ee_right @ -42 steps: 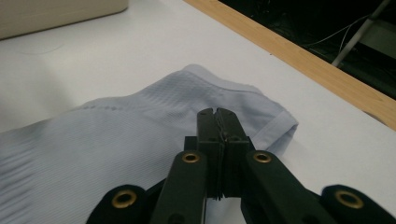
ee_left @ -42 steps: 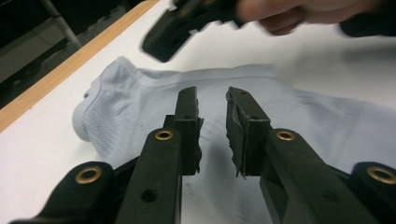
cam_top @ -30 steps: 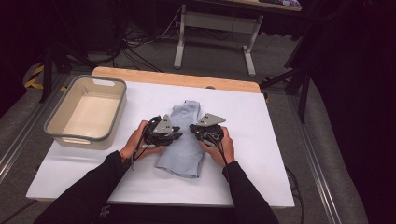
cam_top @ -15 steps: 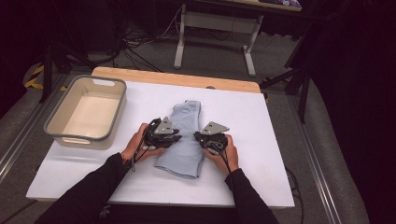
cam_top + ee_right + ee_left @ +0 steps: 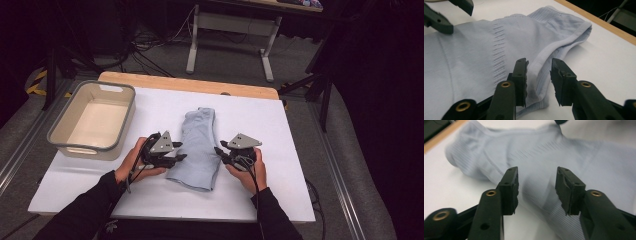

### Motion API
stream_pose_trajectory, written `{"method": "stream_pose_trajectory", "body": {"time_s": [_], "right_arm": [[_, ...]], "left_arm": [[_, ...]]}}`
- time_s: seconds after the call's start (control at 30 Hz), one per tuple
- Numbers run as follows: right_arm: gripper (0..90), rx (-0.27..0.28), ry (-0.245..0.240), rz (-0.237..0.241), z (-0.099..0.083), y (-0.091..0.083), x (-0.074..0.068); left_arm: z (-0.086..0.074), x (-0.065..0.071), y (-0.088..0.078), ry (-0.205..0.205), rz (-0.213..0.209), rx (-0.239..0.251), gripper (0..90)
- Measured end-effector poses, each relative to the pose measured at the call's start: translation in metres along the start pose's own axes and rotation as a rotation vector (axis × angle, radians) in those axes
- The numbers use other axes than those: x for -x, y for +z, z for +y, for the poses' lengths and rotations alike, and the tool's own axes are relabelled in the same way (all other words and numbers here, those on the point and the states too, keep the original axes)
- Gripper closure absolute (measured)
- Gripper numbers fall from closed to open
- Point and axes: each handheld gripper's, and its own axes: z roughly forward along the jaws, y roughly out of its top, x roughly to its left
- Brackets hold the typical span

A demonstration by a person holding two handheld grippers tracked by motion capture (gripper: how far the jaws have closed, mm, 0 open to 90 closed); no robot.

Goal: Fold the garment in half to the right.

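Note:
A light blue ribbed garment (image 5: 197,147) lies folded flat in the middle of the white table (image 5: 300,170). My left gripper (image 5: 181,158) sits at its left edge, my right gripper (image 5: 218,151) at its right edge, each in a hand. Both pairs of jaws have just been opening. In the left gripper view the left gripper (image 5: 537,192) stands open just over the garment (image 5: 541,155), its pads clear of the cloth. In the right gripper view the right gripper (image 5: 539,81) is open, with the garment's (image 5: 474,55) hemmed edge lying loose between the jaws.
A beige plastic tub (image 5: 65,145) stands at the table's left side. A wooden strip (image 5: 190,84) runs along the far edge. Beyond it are a metal stand (image 5: 227,30) and cables on the floor. The left gripper's jaws (image 5: 439,18) show at the right gripper view's top left.
Both grippers have drawn apart, from over the middle of the garment out to its left and right edges. Their jaws have opened and the cloth lies flat.

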Motion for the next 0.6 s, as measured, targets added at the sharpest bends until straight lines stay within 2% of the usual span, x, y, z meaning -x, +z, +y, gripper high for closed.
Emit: {"method": "stream_pose_trajectory", "body": {"time_s": [0.17,0.27,0.4,0.47,0.6], "right_arm": [[64.0,-0.073,-0.027,-0.004,-0.009,0.004,-0.005],[66.5,-0.109,-0.026,-0.004,-0.014,0.007,-0.006],[72.8,-0.121,-0.012,-0.011,-0.018,0.011,-0.005],[74.1,-0.129,-0.030,-0.023,-0.020,0.013,-0.006],[77.1,-0.135,-0.036,-0.044,-0.020,0.016,-0.008]], "left_arm": [[-0.010,0.010,-0.005,-0.021,-0.036,-0.018,51.2],[-0.017,0.015,-0.005,-0.044,-0.064,-0.040,54.7],[-0.026,0.018,0.000,-0.073,-0.096,-0.070,56.9],[-0.028,0.017,0.002,-0.114,-0.113,-0.065,57.8],[-0.028,0.016,0.002,-0.123,-0.118,-0.062,58.8]]}}
